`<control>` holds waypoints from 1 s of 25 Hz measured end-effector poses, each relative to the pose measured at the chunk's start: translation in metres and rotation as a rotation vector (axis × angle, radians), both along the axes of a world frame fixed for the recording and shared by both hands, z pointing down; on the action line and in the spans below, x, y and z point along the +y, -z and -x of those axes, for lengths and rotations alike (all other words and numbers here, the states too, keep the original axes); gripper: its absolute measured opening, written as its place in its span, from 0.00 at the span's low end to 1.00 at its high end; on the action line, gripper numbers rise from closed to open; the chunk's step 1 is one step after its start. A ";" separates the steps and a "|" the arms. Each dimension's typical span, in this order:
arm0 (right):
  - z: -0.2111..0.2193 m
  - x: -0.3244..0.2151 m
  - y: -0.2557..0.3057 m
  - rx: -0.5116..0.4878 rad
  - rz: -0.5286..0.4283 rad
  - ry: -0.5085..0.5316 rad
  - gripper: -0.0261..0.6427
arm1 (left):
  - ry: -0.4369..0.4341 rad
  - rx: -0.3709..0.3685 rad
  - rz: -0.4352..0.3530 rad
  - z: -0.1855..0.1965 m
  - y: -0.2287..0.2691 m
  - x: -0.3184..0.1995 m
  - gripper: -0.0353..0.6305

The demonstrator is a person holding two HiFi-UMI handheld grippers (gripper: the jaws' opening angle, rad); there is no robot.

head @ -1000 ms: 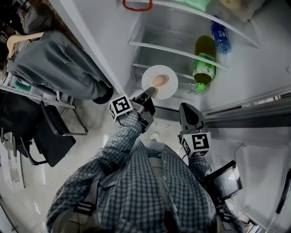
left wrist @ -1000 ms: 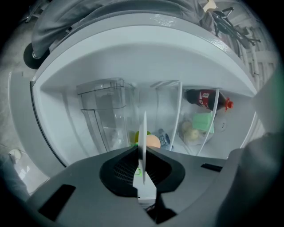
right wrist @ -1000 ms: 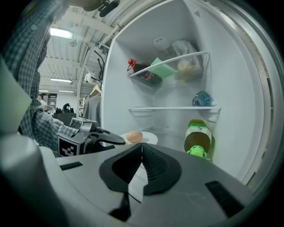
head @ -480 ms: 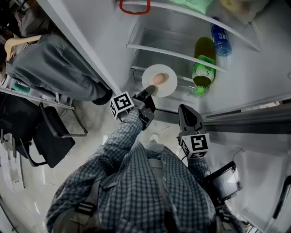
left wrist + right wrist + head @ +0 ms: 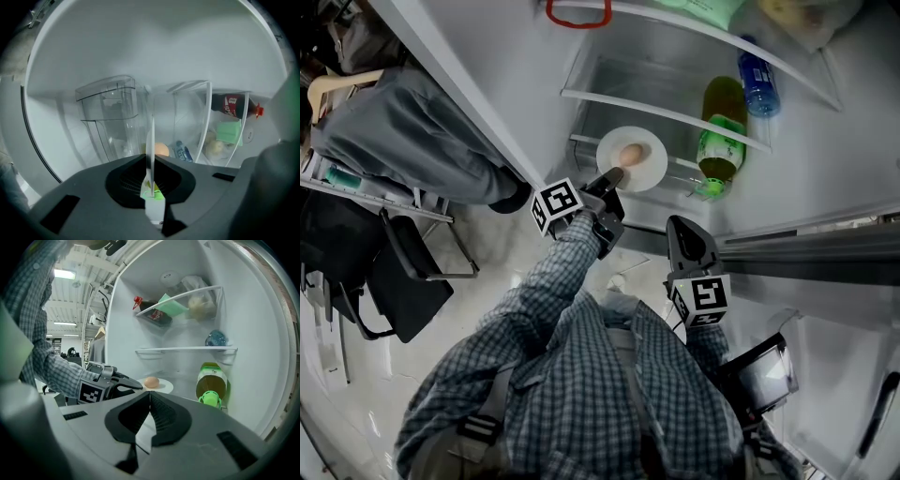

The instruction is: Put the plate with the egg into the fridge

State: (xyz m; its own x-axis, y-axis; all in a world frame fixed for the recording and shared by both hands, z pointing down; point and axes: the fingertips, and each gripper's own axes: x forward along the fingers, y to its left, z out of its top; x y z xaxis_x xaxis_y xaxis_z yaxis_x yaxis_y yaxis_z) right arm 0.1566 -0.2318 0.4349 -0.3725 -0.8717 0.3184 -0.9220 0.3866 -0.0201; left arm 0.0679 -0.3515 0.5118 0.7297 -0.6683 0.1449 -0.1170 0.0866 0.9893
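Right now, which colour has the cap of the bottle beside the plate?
Bright green. The cap shows best in the right gripper view.

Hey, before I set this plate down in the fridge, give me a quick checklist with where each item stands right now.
1. Grip: the left gripper has its jaws clamped on the rim of the plate. ok.
2. Egg: sits near the plate's middle, and the plate looks level. ok.
3. Landing spot: the shelf is bare beside the plate. ok.
4. Clearance: the plate is apart from the green-capped bottle. ok.
5. Plate resting on the shelf: cannot tell.
6. Right gripper: jaws shut, empty, clear of the plate. ok.
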 end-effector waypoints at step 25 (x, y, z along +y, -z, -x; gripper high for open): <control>0.001 -0.036 -0.018 0.272 0.040 0.073 0.05 | 0.048 0.001 0.061 -0.017 -0.014 -0.028 0.10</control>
